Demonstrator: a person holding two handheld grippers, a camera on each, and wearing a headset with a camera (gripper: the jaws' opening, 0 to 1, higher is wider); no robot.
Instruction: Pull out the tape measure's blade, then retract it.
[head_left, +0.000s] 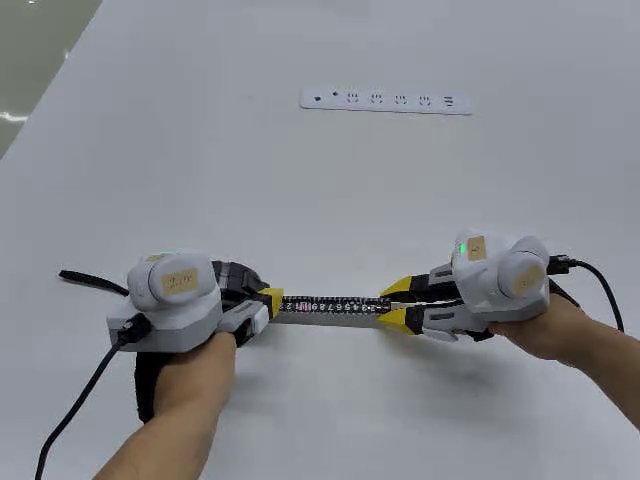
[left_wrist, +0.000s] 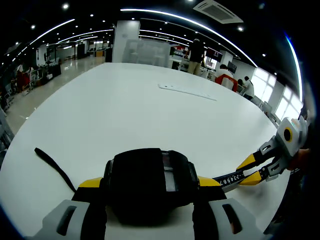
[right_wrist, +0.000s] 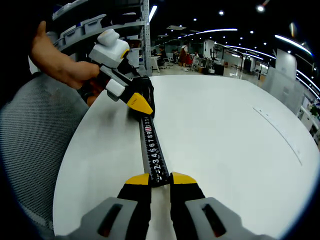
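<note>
Spanning the gap between the two grippers, the blade (head_left: 330, 305) of the tape measure (head_left: 238, 282) is drawn out level, low over the white desk (head_left: 300, 190), close in front of the person. Whether it touches the surface cannot be told.

The left gripper (head_left: 268, 305) is clamped on the tape measure's black case, one jaw on each side. The right gripper (head_left: 392, 303) is closed on the blade's free end, with the numbered face up.

Room for moving: the head view shows wide bare desk ahead of both grippers. A white power strip (head_left: 386, 100) lies well apart toward the far side. The desk's left edge runs off at the upper left, with green floor (head_left: 30, 60) beyond it.

The tape measure's black strap (head_left: 90, 282) trails on the desk to the left of the left gripper.

Differences between views: the left gripper view shows the case seated between its own yellow jaw tips, and people standing beyond the desk's far edge. The right gripper view shows the blade's numerals running away to the case, the desk's curved near edge, and a grey mesh surface (right_wrist: 30, 165) just beside that edge.
</note>
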